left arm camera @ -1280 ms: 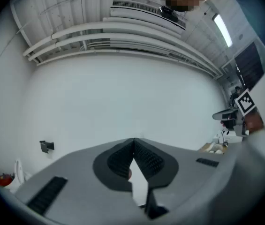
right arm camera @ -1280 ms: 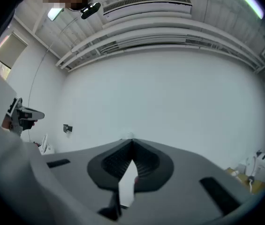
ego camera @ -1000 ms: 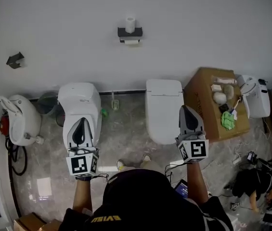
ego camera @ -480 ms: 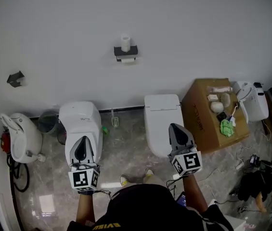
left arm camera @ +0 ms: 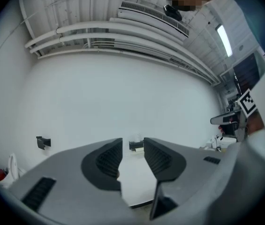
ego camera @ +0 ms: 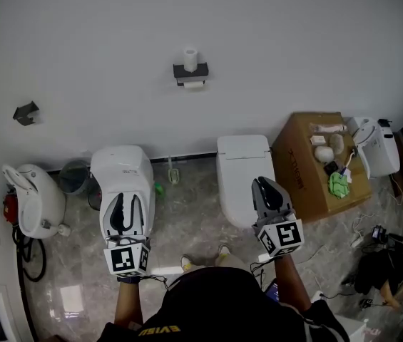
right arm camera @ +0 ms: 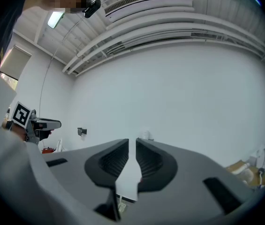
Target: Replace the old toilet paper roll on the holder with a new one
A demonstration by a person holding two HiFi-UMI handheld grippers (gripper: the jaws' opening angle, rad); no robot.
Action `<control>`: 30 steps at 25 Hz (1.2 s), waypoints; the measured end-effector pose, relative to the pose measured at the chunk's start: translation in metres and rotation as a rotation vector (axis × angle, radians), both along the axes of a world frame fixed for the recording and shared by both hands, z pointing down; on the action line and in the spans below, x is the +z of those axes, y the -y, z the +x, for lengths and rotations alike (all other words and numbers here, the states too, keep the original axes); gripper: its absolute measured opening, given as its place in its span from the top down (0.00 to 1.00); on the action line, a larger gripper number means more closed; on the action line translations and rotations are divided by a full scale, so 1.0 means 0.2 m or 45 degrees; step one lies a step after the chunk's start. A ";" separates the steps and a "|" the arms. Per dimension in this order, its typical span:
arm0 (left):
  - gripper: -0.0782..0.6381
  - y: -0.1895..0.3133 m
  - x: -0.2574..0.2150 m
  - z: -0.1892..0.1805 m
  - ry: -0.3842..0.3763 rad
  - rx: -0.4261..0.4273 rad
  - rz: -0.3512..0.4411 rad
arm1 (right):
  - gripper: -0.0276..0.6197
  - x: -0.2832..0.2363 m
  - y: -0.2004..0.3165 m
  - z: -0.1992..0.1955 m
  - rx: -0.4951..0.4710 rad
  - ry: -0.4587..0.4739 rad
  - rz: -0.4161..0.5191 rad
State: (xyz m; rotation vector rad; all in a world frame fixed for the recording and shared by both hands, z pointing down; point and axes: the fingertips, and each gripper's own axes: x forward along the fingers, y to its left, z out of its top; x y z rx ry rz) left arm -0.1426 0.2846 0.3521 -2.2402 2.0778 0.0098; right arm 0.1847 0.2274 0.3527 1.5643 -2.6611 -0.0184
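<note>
One toilet paper roll (ego camera: 190,57) stands atop the wall holder (ego camera: 190,72).

I count two of my own tools: the left hand-held gripper (ego camera: 125,199) and the right hand-held gripper (ego camera: 264,184). Two toilets: left toilet (ego camera: 119,164), right toilet (ego camera: 242,157). One paper holder (ego camera: 190,72), two rolls: top roll (ego camera: 190,57), lower roll (ego camera: 195,84). One cardboard box (ego camera: 297,169). One wall bracket (ego camera: 26,112).

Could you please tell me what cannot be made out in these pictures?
How much paper is left on the holder: head view, too small and distant.
The small items on the cardboard box: head view, too small to name.
The dark clutter on the floor: head view, cut off by the right edge.
</note>
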 end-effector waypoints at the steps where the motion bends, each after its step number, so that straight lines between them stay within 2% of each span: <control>1: 0.68 0.00 0.00 0.00 -0.002 0.005 -0.002 | 0.88 0.00 0.00 0.01 0.006 0.005 0.010; 4: 0.59 0.00 -0.01 0.00 -0.025 0.023 0.009 | 0.84 -0.02 -0.01 0.02 0.015 0.013 0.037; 7: 0.48 -0.03 -0.01 -0.01 -0.075 0.021 0.011 | 0.71 -0.03 -0.04 0.02 0.014 0.007 0.027; 9: 0.41 -0.04 -0.01 -0.03 -0.095 0.002 0.032 | 0.67 -0.03 -0.05 0.03 0.014 0.000 0.017; 11: 0.37 -0.04 -0.02 -0.04 -0.079 -0.017 0.050 | 0.54 -0.03 -0.04 0.03 0.001 0.010 0.005; 13: 0.32 -0.03 -0.02 -0.06 -0.078 -0.029 0.059 | 0.29 -0.04 -0.04 0.02 -0.010 0.043 0.002; 16: 0.27 -0.04 -0.02 -0.08 -0.079 -0.041 0.056 | 0.13 -0.06 -0.03 0.02 0.009 0.077 0.007; 17: 0.26 -0.04 -0.01 -0.08 -0.073 -0.038 0.053 | 0.11 -0.06 -0.03 0.01 0.015 0.076 0.003; 23: 0.26 -0.09 0.01 -0.11 -0.023 -0.005 0.044 | 0.10 -0.06 -0.04 -0.07 0.019 0.061 0.016; 30: 0.26 -0.13 0.02 -0.27 -0.038 0.043 0.043 | 0.10 -0.06 -0.06 -0.25 0.016 0.052 0.019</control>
